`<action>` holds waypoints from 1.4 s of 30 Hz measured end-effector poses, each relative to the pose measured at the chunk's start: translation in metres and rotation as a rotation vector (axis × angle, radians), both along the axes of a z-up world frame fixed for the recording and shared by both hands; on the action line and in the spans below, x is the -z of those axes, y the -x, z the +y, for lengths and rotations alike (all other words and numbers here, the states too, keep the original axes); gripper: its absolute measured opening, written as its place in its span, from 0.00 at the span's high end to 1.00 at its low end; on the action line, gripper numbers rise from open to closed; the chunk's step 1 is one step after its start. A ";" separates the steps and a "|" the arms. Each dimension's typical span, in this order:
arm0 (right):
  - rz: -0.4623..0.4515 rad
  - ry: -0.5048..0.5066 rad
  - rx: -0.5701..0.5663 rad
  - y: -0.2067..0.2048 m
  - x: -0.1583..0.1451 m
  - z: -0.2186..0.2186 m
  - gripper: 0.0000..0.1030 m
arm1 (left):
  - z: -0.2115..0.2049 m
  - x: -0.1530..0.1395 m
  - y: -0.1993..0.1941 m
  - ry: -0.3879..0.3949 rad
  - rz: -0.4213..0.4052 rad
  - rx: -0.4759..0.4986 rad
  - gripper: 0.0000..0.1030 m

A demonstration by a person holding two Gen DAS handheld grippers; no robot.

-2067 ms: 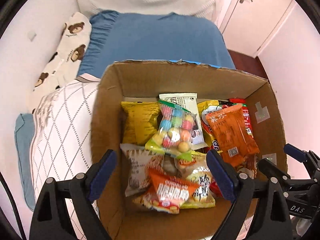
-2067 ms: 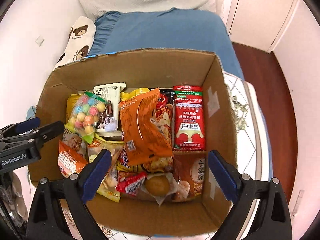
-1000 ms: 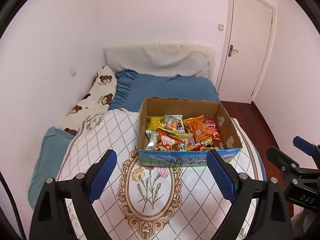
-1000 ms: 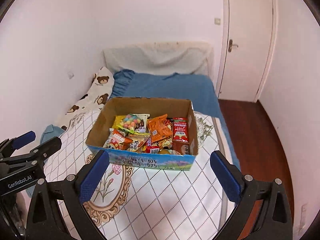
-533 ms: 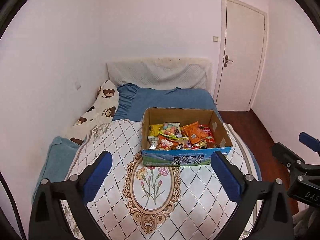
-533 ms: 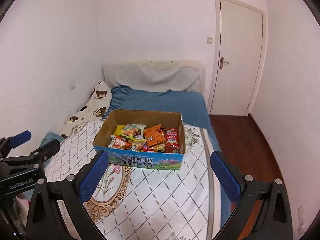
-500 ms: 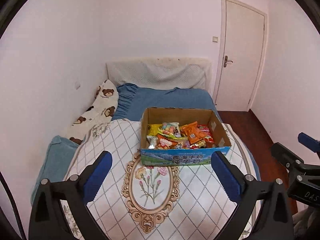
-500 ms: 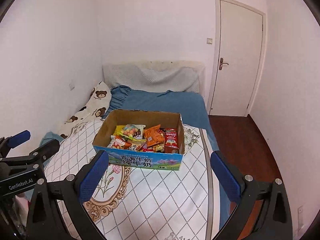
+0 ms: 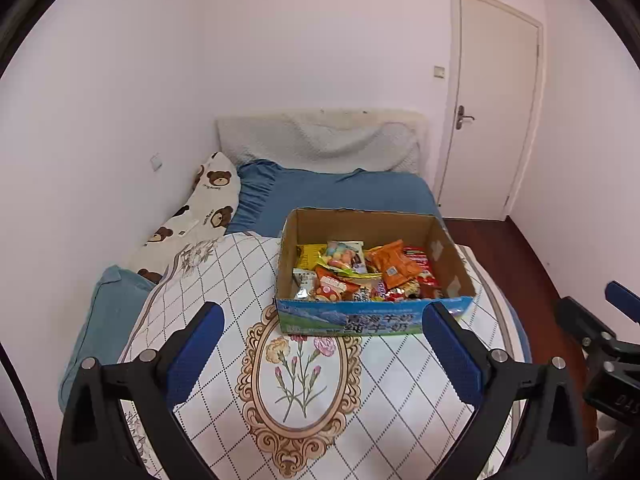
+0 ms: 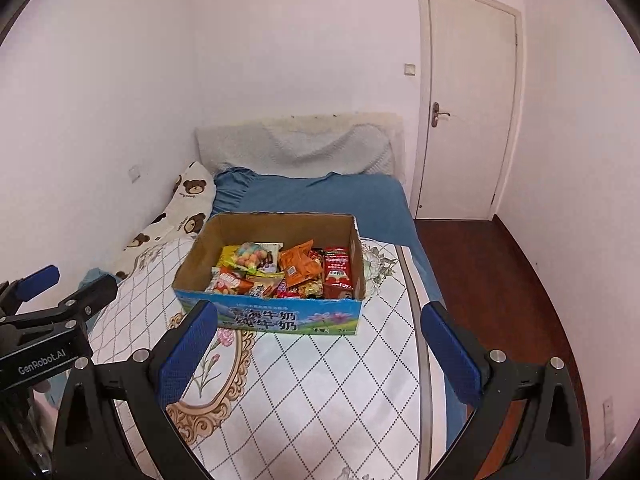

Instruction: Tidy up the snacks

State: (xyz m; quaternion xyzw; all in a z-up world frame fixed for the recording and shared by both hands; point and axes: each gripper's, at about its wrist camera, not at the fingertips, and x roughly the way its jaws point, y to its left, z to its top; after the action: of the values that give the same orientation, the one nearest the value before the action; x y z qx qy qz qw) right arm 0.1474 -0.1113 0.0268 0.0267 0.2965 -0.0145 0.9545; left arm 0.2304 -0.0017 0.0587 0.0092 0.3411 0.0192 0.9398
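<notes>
**Both claws back away from the filled box**

Two seconds ago both cameras looked straight down into the box, close enough that the snacks filled each view. Now the box (image 9: 374, 314) sits well ahead of both claws, small in the frame, on the quilt (image 9: 280, 392) that covers the near end of the bed. The claws have pulled back and the view has risen to take in the wall, the door (image 9: 494, 112) and the bear pillow (image 9: 200, 208).

The left claw (image 9: 322, 344) stands wide apart with nothing between its pads; its jaws have just been opening to that width. Seen from it, the box lies ahead and slightly right of centre. The right claw (image 10: 318, 344) is likewise spread wide and empty, with the box ahead and a little left of centre (image 10: 280, 320). Each claw shows at the edge of the other's view, so the two hang side by side, apart from each other.

The snacks (image 9: 360, 272) all lie inside the box: an orange packet (image 10: 298, 266), a red one (image 10: 338, 268) against the right wall, a bag of coloured balls (image 10: 248, 258) toward the back left. No packet shows loose on the quilt.

Judged from this, the packing looks finished: everything is gathered in one container and both claws have let go and withdrawn. Any remaining step would mean going forward to the box again.
</notes>
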 end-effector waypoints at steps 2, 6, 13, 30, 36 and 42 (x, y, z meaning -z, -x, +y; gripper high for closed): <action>0.002 -0.005 0.011 -0.009 0.004 -0.005 0.00 | -0.001 0.007 -0.010 -0.005 0.014 -0.005 0.01; 0.005 -0.002 0.026 -0.027 0.009 -0.011 0.00 | 0.000 0.019 -0.030 -0.009 0.040 -0.011 0.01; 0.030 -0.009 0.042 -0.064 0.023 -0.018 0.00 | -0.006 0.036 -0.062 -0.031 0.084 -0.013 0.01; 0.100 -0.004 0.060 -0.102 0.055 -0.025 0.00 | -0.009 0.049 -0.086 -0.036 0.119 -0.025 0.01; 0.108 -0.006 0.040 -0.103 0.056 -0.023 0.00 | -0.008 0.048 -0.085 -0.036 0.120 -0.024 0.01; 0.109 -0.008 0.038 -0.103 0.056 -0.023 0.00 | -0.009 0.048 -0.084 -0.034 0.120 -0.022 0.01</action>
State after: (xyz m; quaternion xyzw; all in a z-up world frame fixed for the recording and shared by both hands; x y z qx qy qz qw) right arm 0.2499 -0.1341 -0.0296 0.0356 0.3477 -0.0330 0.9364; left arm 0.3144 -0.0108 0.0109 0.0225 0.3968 0.0346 0.9170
